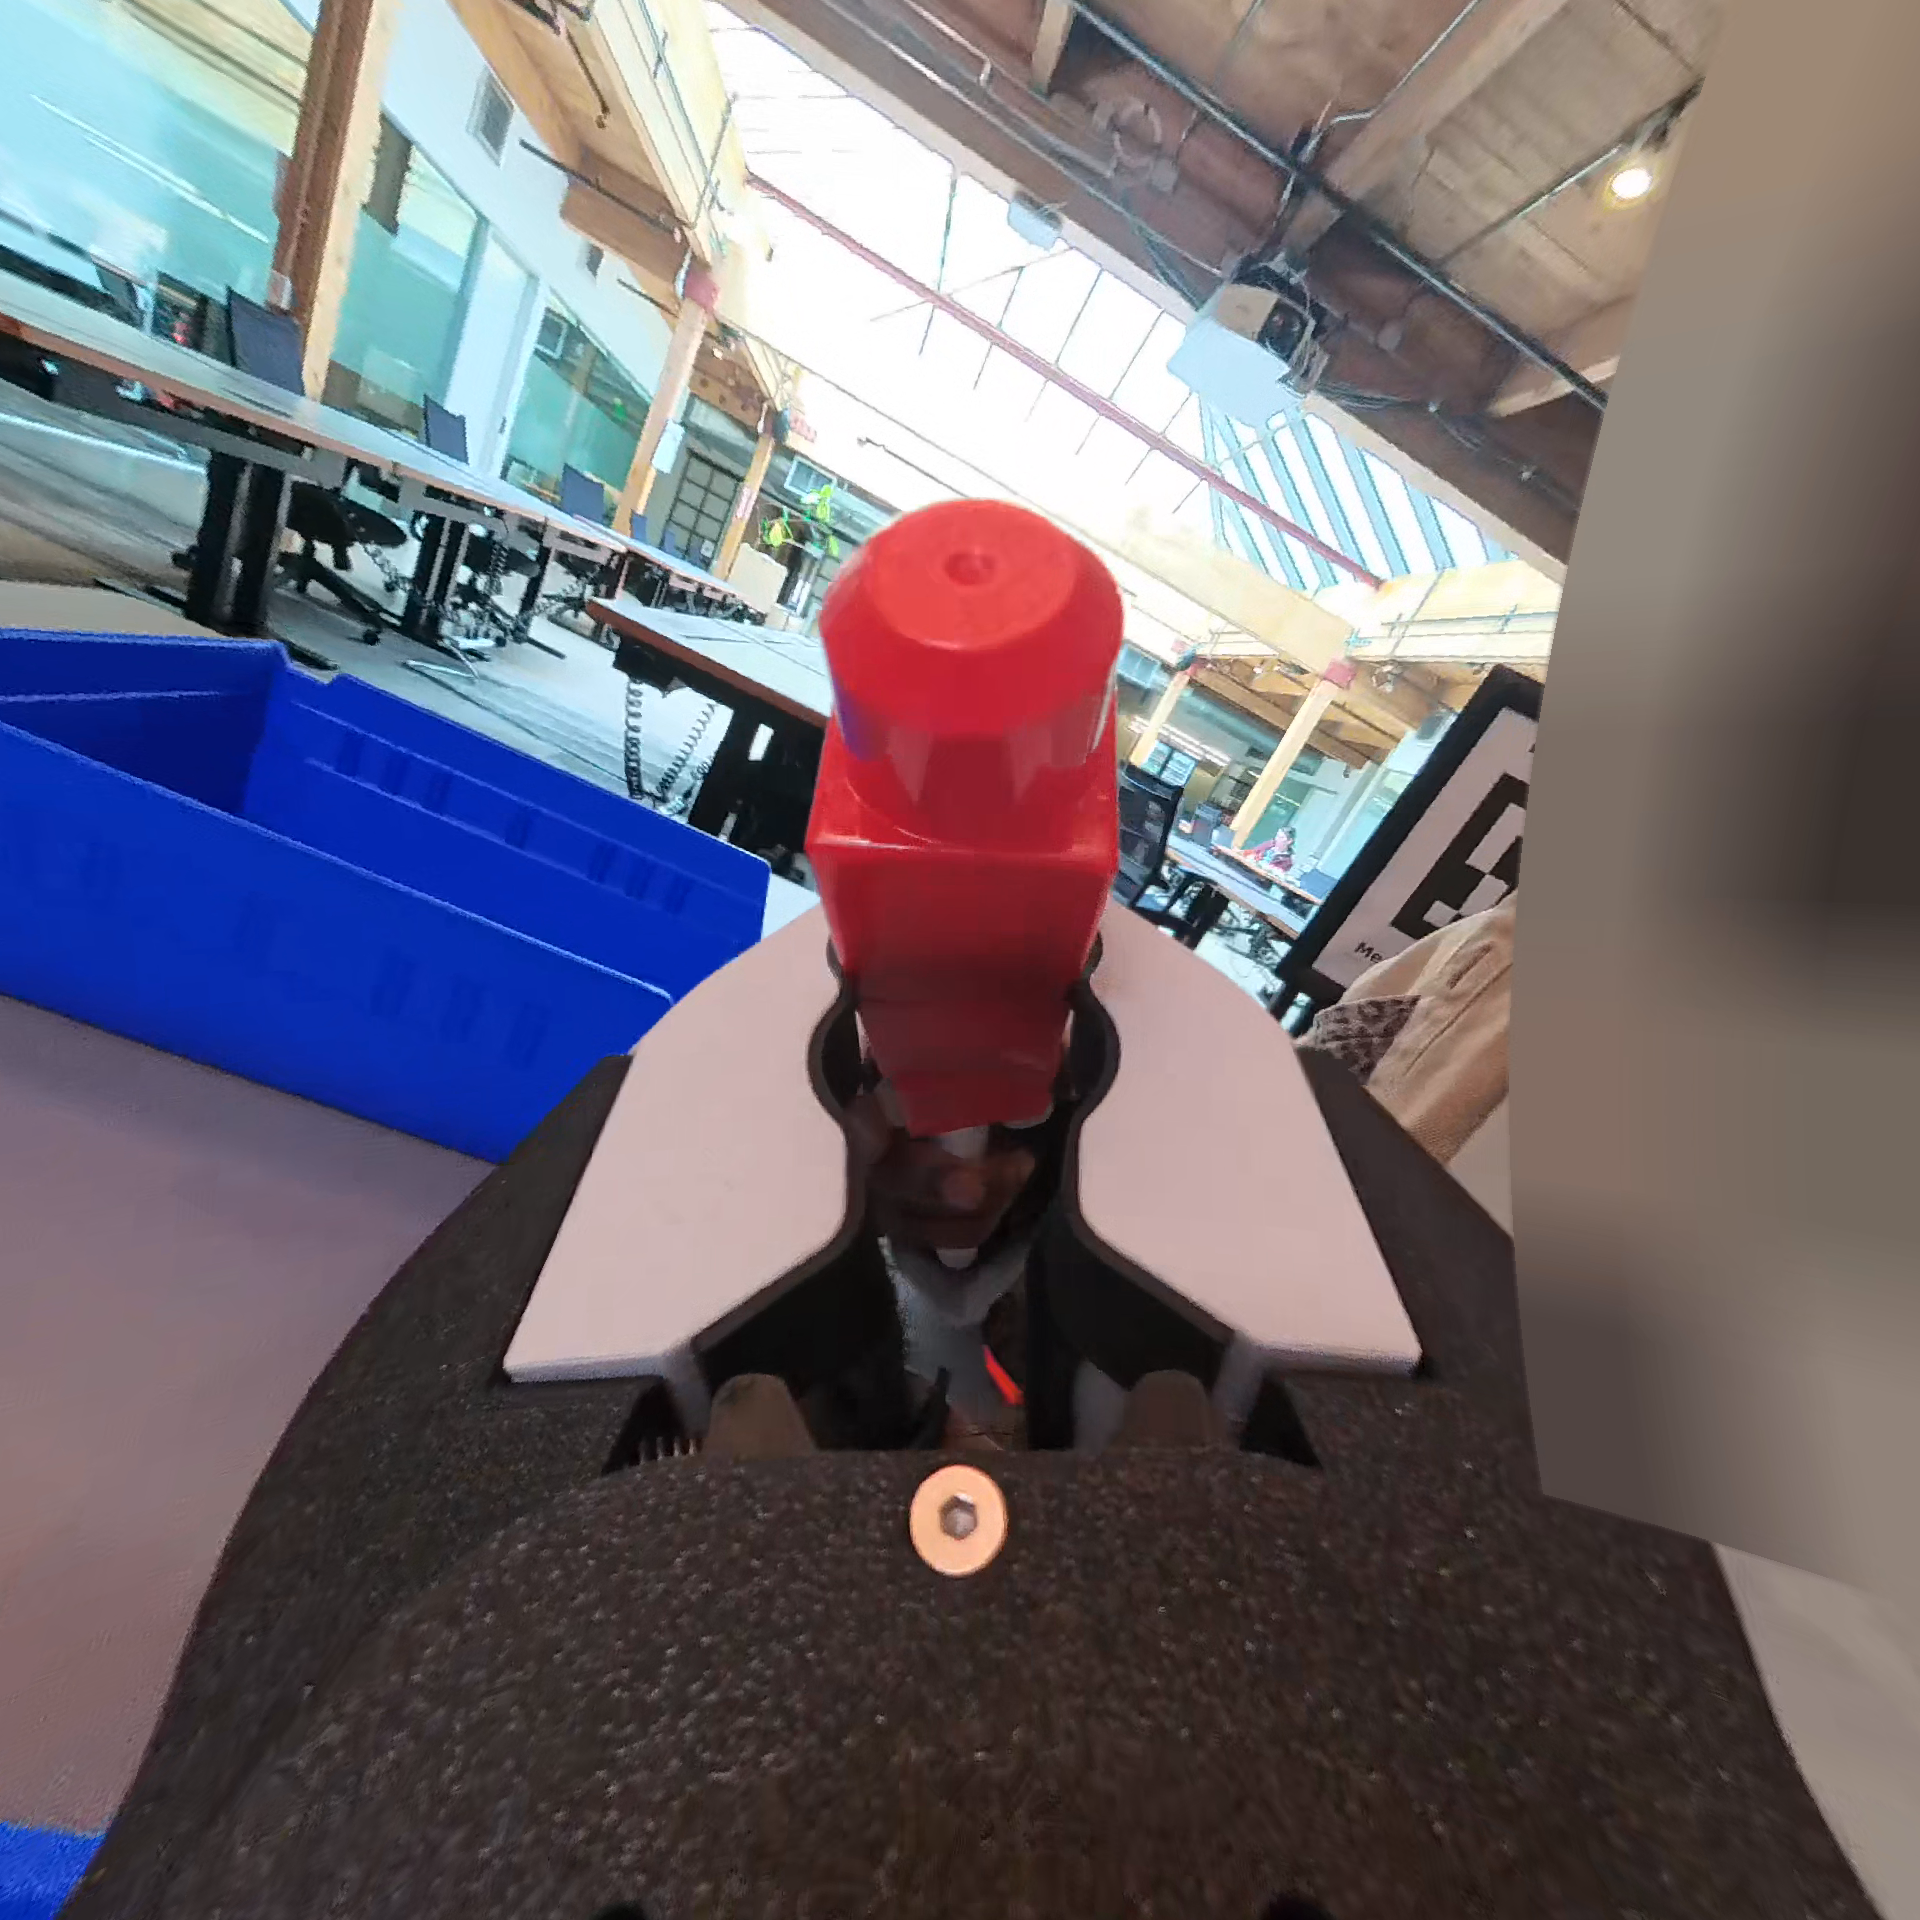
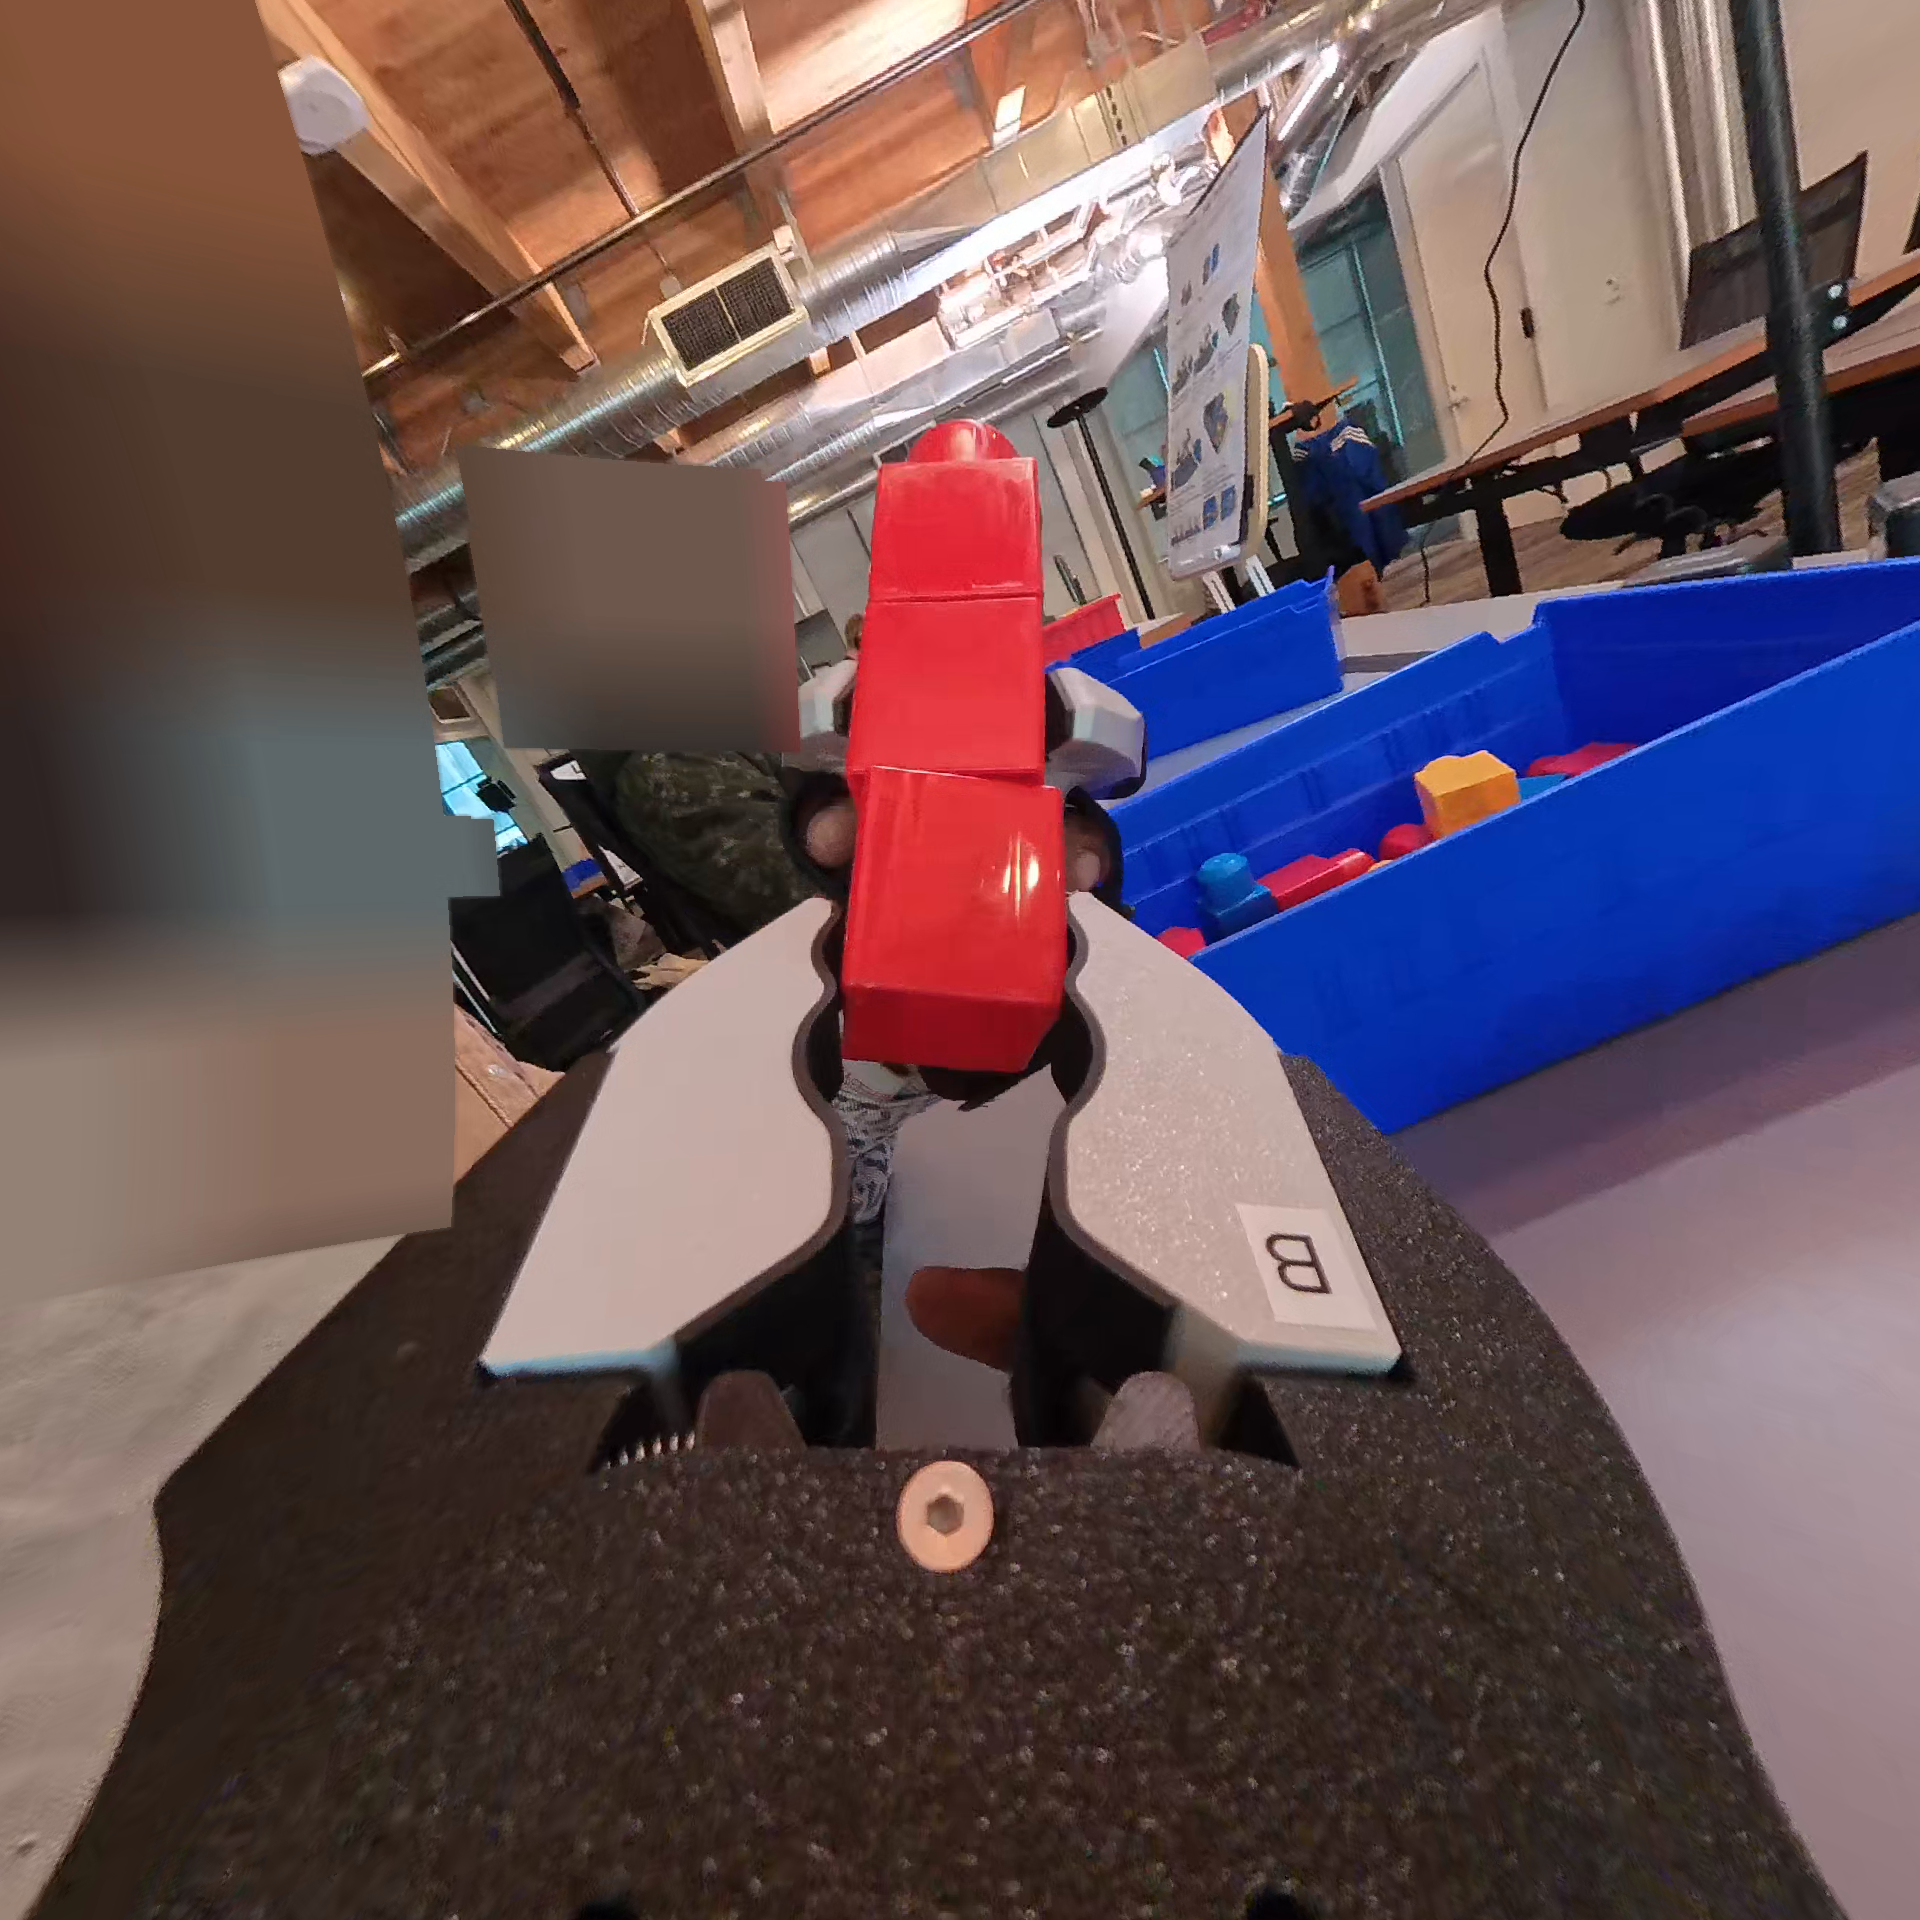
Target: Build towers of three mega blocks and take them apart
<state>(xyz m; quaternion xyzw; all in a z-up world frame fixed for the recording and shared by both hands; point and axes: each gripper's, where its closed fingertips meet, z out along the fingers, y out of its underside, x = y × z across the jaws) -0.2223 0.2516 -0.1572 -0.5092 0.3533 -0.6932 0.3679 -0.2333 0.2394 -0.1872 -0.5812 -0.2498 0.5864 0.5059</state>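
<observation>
A red three-block tower [image 2: 951, 790] is clamped at its bottom block by the right gripper [image 2: 951, 956] and at its middle block by the left gripper [image 1: 961, 997], held above the grey table [image 2: 1662, 1195].

A grey table [image 2: 1662, 1195] carries blue bins [image 2: 1507, 987], one holding loose blocks [image 2: 1465, 790].

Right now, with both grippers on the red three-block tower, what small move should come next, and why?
Probably pull the right gripper away to peel off the bottom block: it clamps that block, which already sits askew from the red tower, while the left gripper grips the middle block.
</observation>
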